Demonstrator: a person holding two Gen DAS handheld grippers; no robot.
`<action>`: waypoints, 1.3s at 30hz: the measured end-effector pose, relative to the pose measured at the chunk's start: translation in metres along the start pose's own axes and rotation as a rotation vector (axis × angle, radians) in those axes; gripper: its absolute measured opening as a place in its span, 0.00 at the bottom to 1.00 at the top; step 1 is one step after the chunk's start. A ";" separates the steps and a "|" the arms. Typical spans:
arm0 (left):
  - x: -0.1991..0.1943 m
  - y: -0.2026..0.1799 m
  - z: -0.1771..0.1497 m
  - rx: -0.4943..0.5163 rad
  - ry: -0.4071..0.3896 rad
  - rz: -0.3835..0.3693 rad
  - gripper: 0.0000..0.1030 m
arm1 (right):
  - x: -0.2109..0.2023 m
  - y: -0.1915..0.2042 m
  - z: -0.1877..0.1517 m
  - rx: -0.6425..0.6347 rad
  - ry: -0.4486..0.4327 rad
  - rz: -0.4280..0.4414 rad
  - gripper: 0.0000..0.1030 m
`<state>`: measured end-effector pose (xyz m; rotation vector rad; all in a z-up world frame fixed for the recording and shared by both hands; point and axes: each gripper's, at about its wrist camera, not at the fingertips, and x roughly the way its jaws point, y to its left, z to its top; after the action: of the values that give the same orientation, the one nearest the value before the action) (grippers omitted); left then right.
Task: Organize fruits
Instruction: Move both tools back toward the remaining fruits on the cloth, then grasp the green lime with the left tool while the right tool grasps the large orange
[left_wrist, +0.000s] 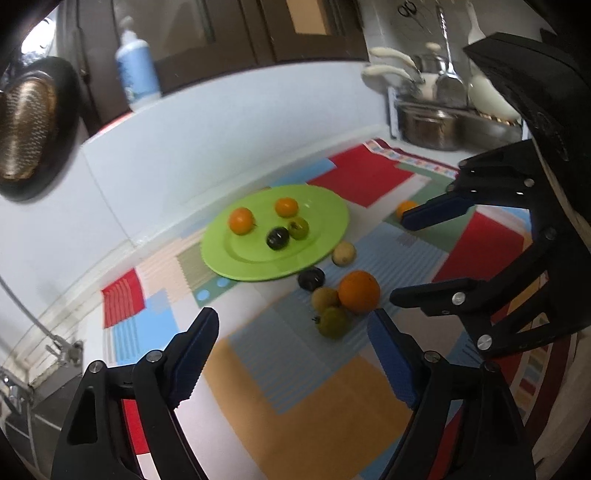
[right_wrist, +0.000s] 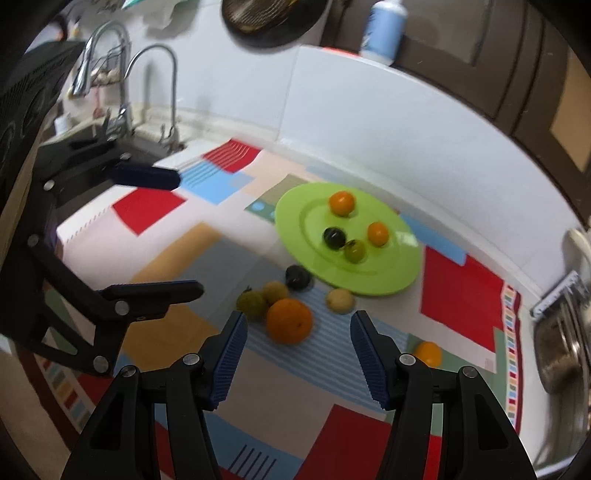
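- Four small fruits are seen gathered on the round lime-green plate (left_wrist: 221, 254), evidently as the collecting place; the large orange (left_wrist: 359, 291) and its smaller neighbours are left at the plate's five o'clock on the bench.
- The left gripper (left_wrist: 291, 354) is held wide and empty; the right gripper (right_wrist: 297, 360) is held narrower, empty, aimed at the orange.
- The chrome taps (right_wrist: 147, 74) are shown only in the right view.

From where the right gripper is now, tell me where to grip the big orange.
Grip the big orange across its widest middle, coming from above. It is round, and two greenish fruits crowd one side, so keep the right gripper fingers off that side.
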<state>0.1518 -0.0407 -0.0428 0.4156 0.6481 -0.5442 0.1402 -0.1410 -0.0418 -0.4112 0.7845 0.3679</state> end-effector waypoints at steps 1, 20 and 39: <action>0.005 -0.001 -0.001 0.002 0.013 -0.013 0.75 | 0.005 0.000 -0.001 -0.002 0.011 0.012 0.57; 0.066 -0.007 -0.011 0.066 0.125 -0.177 0.44 | 0.062 -0.010 -0.012 -0.028 0.104 0.094 0.57; 0.079 -0.001 -0.008 -0.046 0.141 -0.204 0.31 | 0.078 -0.016 -0.010 0.021 0.110 0.154 0.42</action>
<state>0.2002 -0.0638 -0.1008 0.3486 0.8425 -0.6966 0.1921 -0.1473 -0.1024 -0.3541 0.9294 0.4831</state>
